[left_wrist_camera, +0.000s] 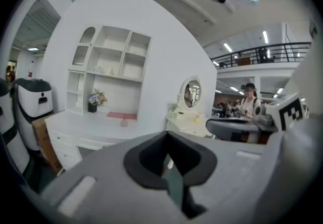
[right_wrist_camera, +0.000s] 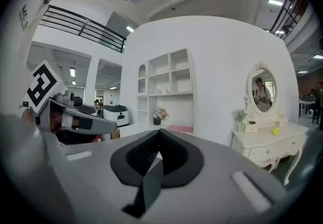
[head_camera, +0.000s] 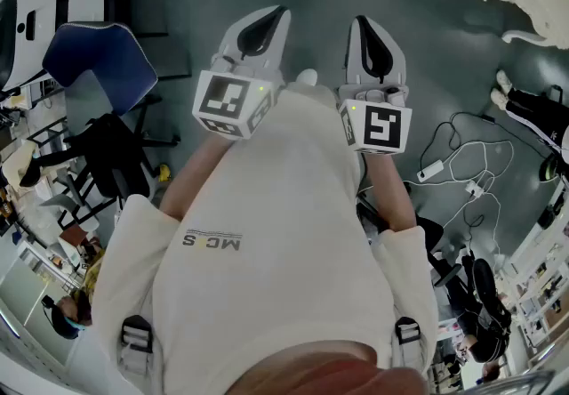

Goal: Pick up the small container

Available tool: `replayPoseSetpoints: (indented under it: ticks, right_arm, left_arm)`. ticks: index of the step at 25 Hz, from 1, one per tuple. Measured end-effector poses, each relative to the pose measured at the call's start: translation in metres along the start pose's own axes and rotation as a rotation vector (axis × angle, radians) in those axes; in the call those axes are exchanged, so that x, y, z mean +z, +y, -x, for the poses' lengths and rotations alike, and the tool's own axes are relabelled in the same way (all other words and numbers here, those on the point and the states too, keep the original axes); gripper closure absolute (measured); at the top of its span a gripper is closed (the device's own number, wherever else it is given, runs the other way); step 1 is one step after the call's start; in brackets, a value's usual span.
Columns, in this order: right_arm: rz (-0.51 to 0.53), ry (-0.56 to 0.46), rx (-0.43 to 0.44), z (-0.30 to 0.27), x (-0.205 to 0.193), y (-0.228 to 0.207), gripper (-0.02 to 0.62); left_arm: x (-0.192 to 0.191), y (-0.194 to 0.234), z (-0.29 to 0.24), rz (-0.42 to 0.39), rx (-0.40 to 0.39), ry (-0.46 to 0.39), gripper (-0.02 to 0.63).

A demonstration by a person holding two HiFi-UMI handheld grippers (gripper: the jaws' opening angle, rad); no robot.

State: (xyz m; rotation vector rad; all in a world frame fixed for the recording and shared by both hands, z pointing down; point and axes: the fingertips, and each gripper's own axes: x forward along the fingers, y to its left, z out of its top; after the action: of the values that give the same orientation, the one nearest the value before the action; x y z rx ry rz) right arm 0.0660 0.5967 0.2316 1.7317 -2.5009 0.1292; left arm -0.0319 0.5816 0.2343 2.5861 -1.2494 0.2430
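Note:
In the head view both grippers are held side by side in front of the person's chest, pointing out over the grey floor. My left gripper (head_camera: 265, 24) (left_wrist_camera: 169, 161) has its jaws pressed together with nothing between them. My right gripper (head_camera: 373, 36) (right_wrist_camera: 157, 156) is shut and empty too. A white dressing table (right_wrist_camera: 267, 142) with an oval mirror (right_wrist_camera: 261, 91) stands ahead on the right; it carries a small pale box (right_wrist_camera: 251, 126) and a yellow ball (right_wrist_camera: 275, 130). I cannot tell which item is the small container. Neither gripper is near the table.
A white shelf unit (left_wrist_camera: 108, 64) stands on a long white counter (left_wrist_camera: 86, 127) with a flower pot (left_wrist_camera: 93, 102). A blue chair (head_camera: 98, 64) is at the left, and cables with a power strip (head_camera: 462, 173) lie on the floor at the right. People stand in the background (left_wrist_camera: 248, 102).

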Motion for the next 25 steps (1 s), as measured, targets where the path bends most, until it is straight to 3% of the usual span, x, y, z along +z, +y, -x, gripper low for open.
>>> replayPoseSetpoints:
  ticks: [7,16,20,25]
  right_arm:
    - [-0.137,0.024,-0.024,0.014,-0.010,-0.032,0.600]
    - [-0.151,0.027,-0.100,0.002,-0.022,-0.074,0.600]
    - [-0.131,0.042,-0.100,-0.040,-0.023,-0.090,0.600]
    - [-0.169,0.056,-0.094,-0.143,-0.023,-0.115,0.600]
  left_arm:
    - [-0.003,-0.019,-0.015,-0.011,-0.001,0.029,0.607]
    - [-0.008,-0.009,-0.051,-0.021,-0.037,0.074,0.607]
    - [0.003,0.021,-0.083,-0.006,-0.024,0.060,0.607]
    - [0.022,0.093,-0.160,0.028,-0.033,0.052,0.607]
